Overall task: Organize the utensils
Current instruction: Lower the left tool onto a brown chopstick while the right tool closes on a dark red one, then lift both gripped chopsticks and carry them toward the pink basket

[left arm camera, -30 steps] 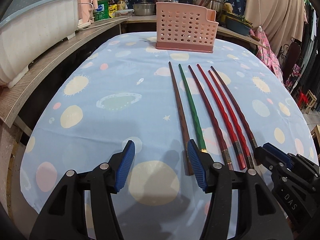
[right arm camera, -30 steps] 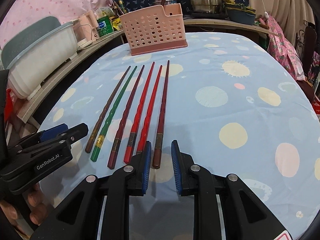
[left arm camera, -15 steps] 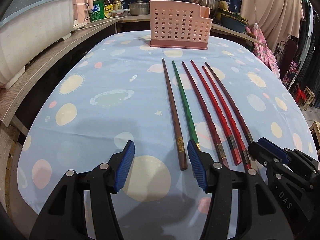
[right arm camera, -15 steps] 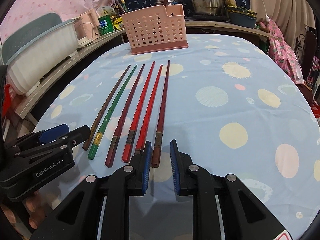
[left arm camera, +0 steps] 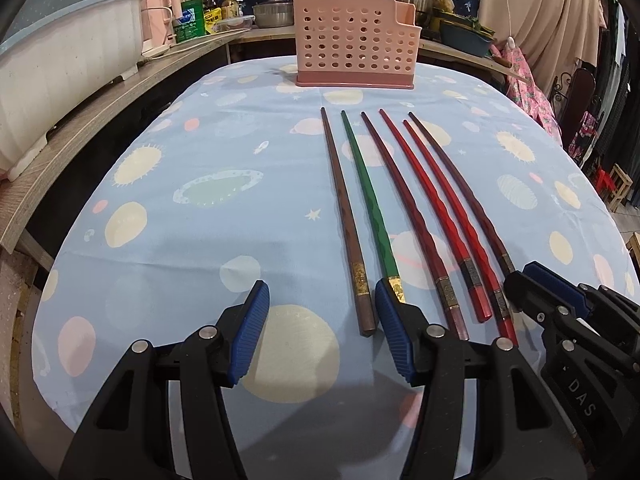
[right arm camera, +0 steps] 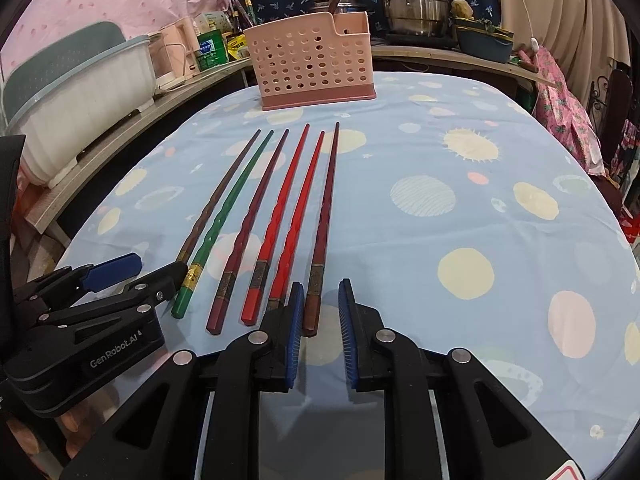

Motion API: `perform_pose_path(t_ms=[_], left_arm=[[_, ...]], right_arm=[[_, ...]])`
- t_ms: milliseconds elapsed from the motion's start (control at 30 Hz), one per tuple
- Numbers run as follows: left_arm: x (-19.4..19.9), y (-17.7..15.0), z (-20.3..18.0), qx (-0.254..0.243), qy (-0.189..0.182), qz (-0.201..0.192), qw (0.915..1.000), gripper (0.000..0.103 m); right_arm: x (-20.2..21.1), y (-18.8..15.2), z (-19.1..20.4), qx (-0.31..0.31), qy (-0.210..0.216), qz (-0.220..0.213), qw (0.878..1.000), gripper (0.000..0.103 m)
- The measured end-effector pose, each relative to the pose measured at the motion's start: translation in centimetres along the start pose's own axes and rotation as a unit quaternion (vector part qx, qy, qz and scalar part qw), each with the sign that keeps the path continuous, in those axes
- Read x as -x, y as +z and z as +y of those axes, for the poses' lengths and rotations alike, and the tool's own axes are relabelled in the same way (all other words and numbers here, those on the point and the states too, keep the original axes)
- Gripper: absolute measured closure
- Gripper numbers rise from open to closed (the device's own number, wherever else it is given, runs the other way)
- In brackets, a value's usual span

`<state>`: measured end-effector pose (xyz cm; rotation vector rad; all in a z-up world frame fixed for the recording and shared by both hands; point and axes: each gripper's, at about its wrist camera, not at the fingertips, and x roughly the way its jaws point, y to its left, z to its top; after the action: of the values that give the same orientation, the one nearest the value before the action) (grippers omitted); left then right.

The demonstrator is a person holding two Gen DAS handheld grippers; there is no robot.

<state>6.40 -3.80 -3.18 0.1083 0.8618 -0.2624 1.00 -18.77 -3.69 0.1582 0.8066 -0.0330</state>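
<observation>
Pre-grasp over six chopsticks (right arm camera: 280,216) laid side by side on planet-print tablecloth (left arm camera: 208,200); pink perforated utensil basket (left arm camera: 354,40) upright at far edge, empty.

Left gripper (left arm camera: 320,334): spread wide, brown chopstick (left arm camera: 346,220) end between jaws, untouched; view shifted slightly back along that stick. Right gripper (right arm camera: 318,334): narrowed a little, almost pressed together, dark red chopstick (right arm camera: 325,216) end in gap, pads not yet pressing. Pickup likely imminent. Legible: "GenRobot.AI" on left gripper body, "DAS" on right.

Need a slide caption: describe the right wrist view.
Right gripper straddles the rightmost of six chopsticks on a planet-print tablecloth.
</observation>
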Motion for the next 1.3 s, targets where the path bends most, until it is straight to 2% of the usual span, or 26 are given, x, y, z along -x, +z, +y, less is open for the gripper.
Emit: perform_pose_path(t_ms=[433, 600, 667, 733, 1000, 1300], left_arm=[[-0.1, 0.0, 0.1, 0.001, 0.004, 0.0, 1.0, 0.054], [0.1, 0.1, 0.6, 0.007, -0.002, 0.001, 1.0, 0.074], [0.1, 0.2, 0.8, 0.008, -0.008, 0.001, 0.9999, 0.09], [0.0, 0.3, 1.0, 0.01, -0.011, 0.003, 0.9999, 0.095], [0.2, 0.8, 1.9, 0.025, -0.028, 0.012, 0.9992, 0.096], [2.1, 2.1, 2.4, 0.034, -0.031, -0.007, 0.9989, 0.096]], right_arm=[[0.0, -0.1, 0.2, 0.003, -0.004, -0.004, 1.0, 0.086], [0.0, -0.1, 0.0, 0.0, -0.009, -0.004, 1.0, 0.091], [0.0, -0.1, -0.1, -0.002, -0.009, -0.004, 1.0, 0.095], [0.0, -0.1, -0.2, -0.003, -0.008, -0.003, 1.0, 0.095], [0.4, 0.4, -0.8, -0.015, -0.004, 0.001, 1.0, 0.095], [2.3, 2.2, -1.3, -0.03, 0.004, -0.023, 0.999, 0.096]])
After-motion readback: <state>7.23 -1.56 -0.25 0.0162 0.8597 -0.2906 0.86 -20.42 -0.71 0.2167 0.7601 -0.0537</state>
